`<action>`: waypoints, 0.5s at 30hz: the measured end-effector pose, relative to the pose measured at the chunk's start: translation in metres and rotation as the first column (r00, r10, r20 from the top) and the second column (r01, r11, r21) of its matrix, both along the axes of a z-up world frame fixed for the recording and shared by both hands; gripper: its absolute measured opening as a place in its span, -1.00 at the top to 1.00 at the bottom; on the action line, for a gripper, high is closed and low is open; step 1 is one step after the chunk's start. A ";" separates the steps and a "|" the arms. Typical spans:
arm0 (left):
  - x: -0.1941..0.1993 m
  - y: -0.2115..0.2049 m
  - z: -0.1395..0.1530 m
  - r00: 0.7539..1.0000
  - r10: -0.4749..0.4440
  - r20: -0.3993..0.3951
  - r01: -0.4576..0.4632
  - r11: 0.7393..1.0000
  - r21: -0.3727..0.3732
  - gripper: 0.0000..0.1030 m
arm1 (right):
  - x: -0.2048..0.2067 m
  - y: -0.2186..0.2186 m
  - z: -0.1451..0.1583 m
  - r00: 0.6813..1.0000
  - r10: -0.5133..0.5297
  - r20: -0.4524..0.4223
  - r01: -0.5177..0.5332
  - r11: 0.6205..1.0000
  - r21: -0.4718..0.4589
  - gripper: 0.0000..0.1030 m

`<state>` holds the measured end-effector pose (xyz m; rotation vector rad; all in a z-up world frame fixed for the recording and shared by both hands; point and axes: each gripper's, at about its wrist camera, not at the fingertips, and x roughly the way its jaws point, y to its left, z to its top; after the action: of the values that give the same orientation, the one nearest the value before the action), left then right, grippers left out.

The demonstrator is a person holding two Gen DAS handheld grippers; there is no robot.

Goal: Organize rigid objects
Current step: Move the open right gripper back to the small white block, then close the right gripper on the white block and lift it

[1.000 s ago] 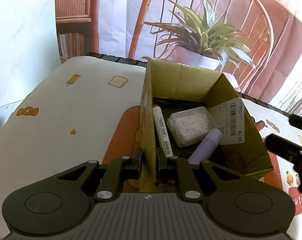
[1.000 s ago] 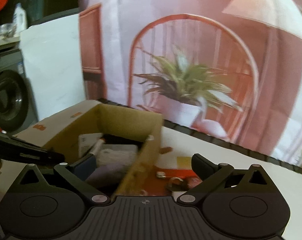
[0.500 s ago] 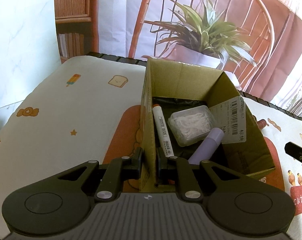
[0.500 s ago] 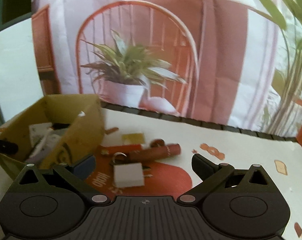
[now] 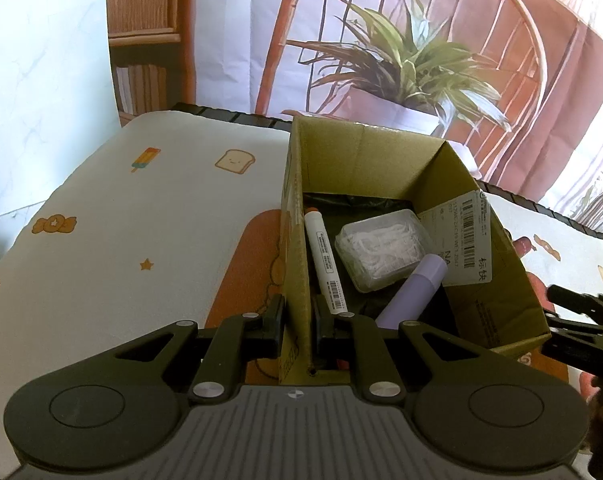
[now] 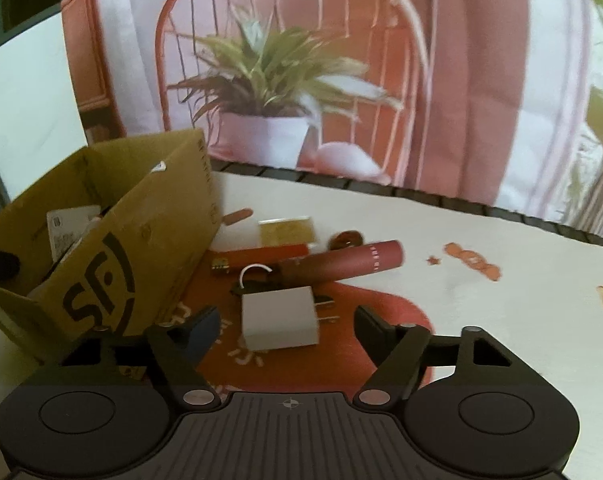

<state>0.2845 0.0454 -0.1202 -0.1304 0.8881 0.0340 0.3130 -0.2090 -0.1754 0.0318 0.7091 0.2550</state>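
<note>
Charger (image 6: 279, 316) lies flat, prongs point right; right fingers (image 6: 285, 320) closing, not touching it. Left fingers (image 5: 299, 320) clamp box wall (image 5: 295, 264).

The box (image 5: 381, 168) is plain brown cardboard, matt, with a raw corrugated edge and a white paper label (image 5: 467, 250) stuck inside. In it lie a smooth white plastic marker (image 5: 323, 260), a clear glossy plastic case (image 5: 379, 254) and a matt lilac tube (image 5: 415, 292). The tablecloth (image 5: 141, 216) looks like smooth, matt printed cloth. On it, the white charger (image 6: 279, 318) is smooth plastic with 2 metal prongs, the dark red tube (image 6: 343, 265) has a satin finish, and the gold packet (image 6: 287, 231) is shiny foil. Both grippers (image 5: 298, 320) (image 6: 283, 330) are matt black plastic with bright metal rivets.
</note>
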 end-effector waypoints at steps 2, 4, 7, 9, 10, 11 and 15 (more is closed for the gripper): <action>0.000 -0.001 0.000 1.000 -0.003 -0.001 0.003 1.000 0.003 0.70 | 0.006 0.005 -0.004 1.000 0.001 -0.003 -0.001 1.000 -0.008 -0.32; 0.000 -0.001 0.000 1.000 -0.006 -0.002 0.006 1.000 0.005 0.70 | 0.011 0.011 -0.008 1.000 0.005 -0.004 -0.005 1.000 -0.024 -0.30; 0.000 -0.001 0.000 1.000 -0.011 -0.004 0.011 1.000 0.002 0.70 | 0.018 0.016 -0.013 1.000 0.007 -0.010 -0.008 0.999 -0.053 -0.29; 0.000 -0.001 0.000 1.000 -0.016 -0.004 0.016 1.000 0.000 0.70 | 0.020 0.019 -0.015 1.000 0.002 -0.010 -0.002 0.998 -0.067 -0.26; 0.000 -0.001 0.000 1.000 -0.018 -0.005 0.018 1.000 -0.003 0.70 | 0.020 0.019 -0.015 1.000 -0.003 -0.011 0.002 0.997 -0.075 -0.22; 0.000 0.000 0.000 1.000 -0.020 -0.005 0.020 1.000 -0.006 0.69 | 0.021 0.019 -0.015 1.000 -0.006 -0.011 0.005 0.997 -0.081 -0.18; 0.000 0.001 0.000 1.000 -0.025 -0.006 0.025 1.000 -0.016 0.68 | 0.020 0.015 -0.017 1.000 -0.021 -0.016 0.019 0.996 -0.082 -0.18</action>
<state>0.2846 0.0462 -0.1205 -0.1342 0.8962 0.0040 0.3335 -0.1939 -0.1922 -0.0375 0.7347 0.2064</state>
